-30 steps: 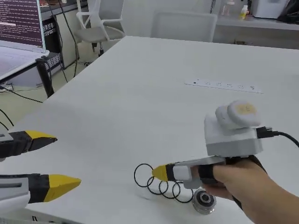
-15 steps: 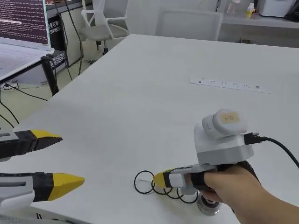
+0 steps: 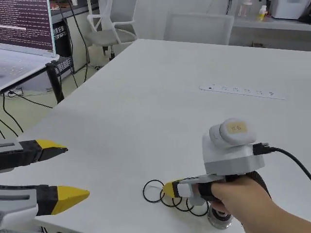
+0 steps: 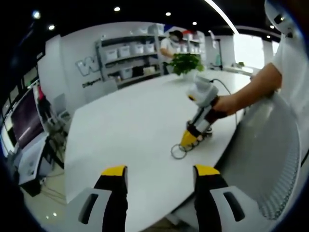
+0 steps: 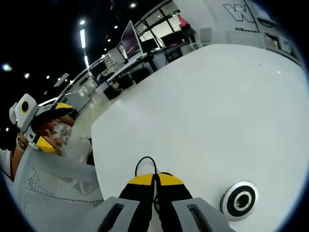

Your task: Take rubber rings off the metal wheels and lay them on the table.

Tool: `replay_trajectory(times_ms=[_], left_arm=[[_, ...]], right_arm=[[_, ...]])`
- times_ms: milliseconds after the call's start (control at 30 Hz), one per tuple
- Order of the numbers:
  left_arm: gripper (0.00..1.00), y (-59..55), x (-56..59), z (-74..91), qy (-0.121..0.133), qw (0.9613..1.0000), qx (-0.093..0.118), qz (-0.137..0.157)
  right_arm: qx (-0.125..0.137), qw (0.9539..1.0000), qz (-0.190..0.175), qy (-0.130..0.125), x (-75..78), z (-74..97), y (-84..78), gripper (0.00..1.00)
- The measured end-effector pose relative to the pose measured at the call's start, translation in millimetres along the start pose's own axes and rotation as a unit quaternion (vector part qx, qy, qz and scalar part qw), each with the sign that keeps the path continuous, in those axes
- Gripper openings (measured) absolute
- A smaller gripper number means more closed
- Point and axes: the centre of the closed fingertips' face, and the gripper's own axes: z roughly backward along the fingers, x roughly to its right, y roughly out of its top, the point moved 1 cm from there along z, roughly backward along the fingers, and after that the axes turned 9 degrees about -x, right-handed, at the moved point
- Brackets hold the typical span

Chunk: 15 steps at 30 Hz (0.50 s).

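Right gripper (image 5: 155,178) jaws pinched shut on ring (image 5: 144,158), low over bench (image 3: 160,97), at rings (image 3: 184,204) beside wheel (image 5: 240,199). Left gripper (image 4: 160,170) jaws wide, empty. Risk: ring sticks on release, drags pile.

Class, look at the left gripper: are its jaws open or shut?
Open: the left gripper has its yellow-tipped jaws wide apart, with bare table between them and nothing held.

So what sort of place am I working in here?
Probably an office-style lab: a long white table, a dark computer screen full of text, and grey shelves of white storage boxes.
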Motion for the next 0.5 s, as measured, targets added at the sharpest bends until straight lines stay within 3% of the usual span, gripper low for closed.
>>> replay_trajectory(times_ms=[500], left_arm=[[0.53,1.8,0.3,-1.7,-0.005,1.0,-0.002,-0.005]], right_arm=[[-0.006,0.9987,0.043,-0.026,2.2,2.6,-0.5,0.04]])
